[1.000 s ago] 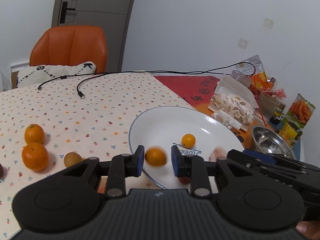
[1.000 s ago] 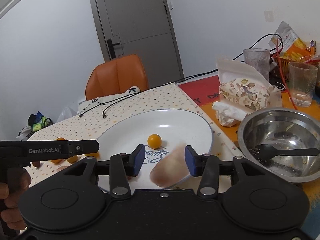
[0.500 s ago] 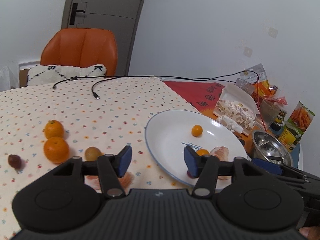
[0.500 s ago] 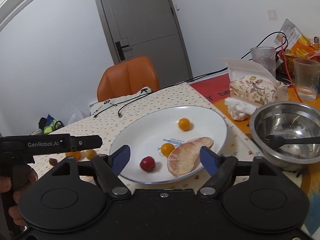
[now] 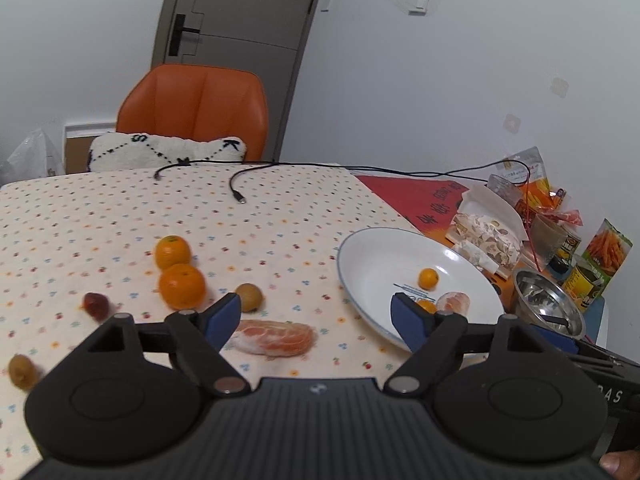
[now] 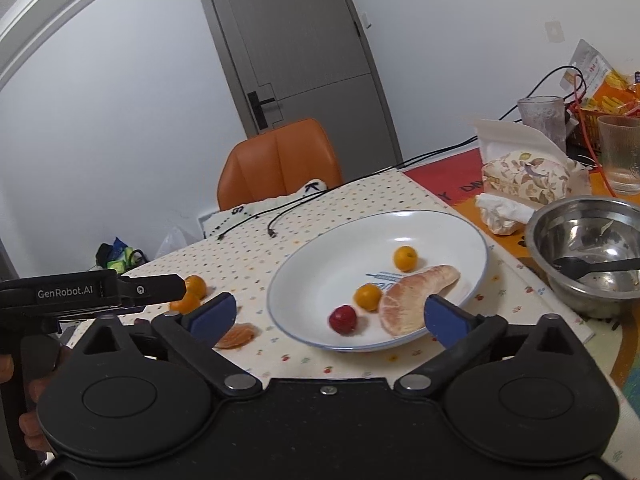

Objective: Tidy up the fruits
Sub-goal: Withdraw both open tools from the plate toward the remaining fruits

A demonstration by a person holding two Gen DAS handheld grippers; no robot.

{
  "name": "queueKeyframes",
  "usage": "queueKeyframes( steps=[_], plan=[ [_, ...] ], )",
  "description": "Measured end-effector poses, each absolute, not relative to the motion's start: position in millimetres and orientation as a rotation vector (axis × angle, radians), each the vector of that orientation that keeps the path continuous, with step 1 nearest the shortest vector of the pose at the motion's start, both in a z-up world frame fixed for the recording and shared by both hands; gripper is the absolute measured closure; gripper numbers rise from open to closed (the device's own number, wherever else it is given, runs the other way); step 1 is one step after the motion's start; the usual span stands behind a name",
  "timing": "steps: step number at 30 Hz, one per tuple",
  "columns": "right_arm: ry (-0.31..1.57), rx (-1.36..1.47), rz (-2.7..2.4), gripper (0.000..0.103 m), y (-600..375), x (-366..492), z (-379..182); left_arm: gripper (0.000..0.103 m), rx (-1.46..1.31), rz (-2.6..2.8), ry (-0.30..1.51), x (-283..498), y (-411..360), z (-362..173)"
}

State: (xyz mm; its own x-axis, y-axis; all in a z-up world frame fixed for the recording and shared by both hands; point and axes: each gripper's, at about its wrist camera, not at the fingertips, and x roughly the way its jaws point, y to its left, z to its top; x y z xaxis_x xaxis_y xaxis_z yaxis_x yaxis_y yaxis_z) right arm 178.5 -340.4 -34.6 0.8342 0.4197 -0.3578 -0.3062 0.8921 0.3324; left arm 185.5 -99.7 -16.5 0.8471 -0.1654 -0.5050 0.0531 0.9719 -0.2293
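The white plate [image 6: 320,264] [image 5: 372,248] holds two small orange fruits [image 6: 405,258] [image 6: 367,297], a red fruit [image 6: 343,319] and a peeled citrus piece [image 6: 416,300]. Both grippers are open and empty. My right gripper [image 6: 326,314] hovers over the plate's near rim. My left gripper [image 5: 316,318] hangs above a peeled citrus segment [image 5: 276,336] on the dotted tablecloth, left of the plate. Two mandarins [image 5: 173,251] [image 5: 182,285], a brown-green fruit [image 5: 249,297], a dark red fruit [image 5: 96,305] and a yellowish fruit [image 5: 22,370] lie to the left.
A steel bowl [image 6: 576,240] with a black spoon stands right of the plate. Behind it are tissue packs [image 6: 524,176], glasses [image 6: 618,152] and snack bags. Black cables [image 5: 236,188] cross the far table. An orange chair [image 5: 196,108] with a cushion stands beyond.
Both grippers opened and let go: the left dropped a small orange fruit on the plate, the right the peeled citrus piece. Both then drew back; the left swung left over the tablecloth fruits.
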Motion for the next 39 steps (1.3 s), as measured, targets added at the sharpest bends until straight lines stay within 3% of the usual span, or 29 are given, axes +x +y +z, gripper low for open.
queueKeyframes(
  steps=[8,39],
  plan=[
    [0.439,0.252,0.424,0.000,-325.7,169.3,-29.9,0.014,-0.195,-0.068,0.521,163.1,-80.7,-9.9],
    [0.508,0.167,0.582,0.000,-260.4,153.2,-34.7,0.013,-0.254,0.116,0.508,91.5,24.9,-13.7]
  ],
)
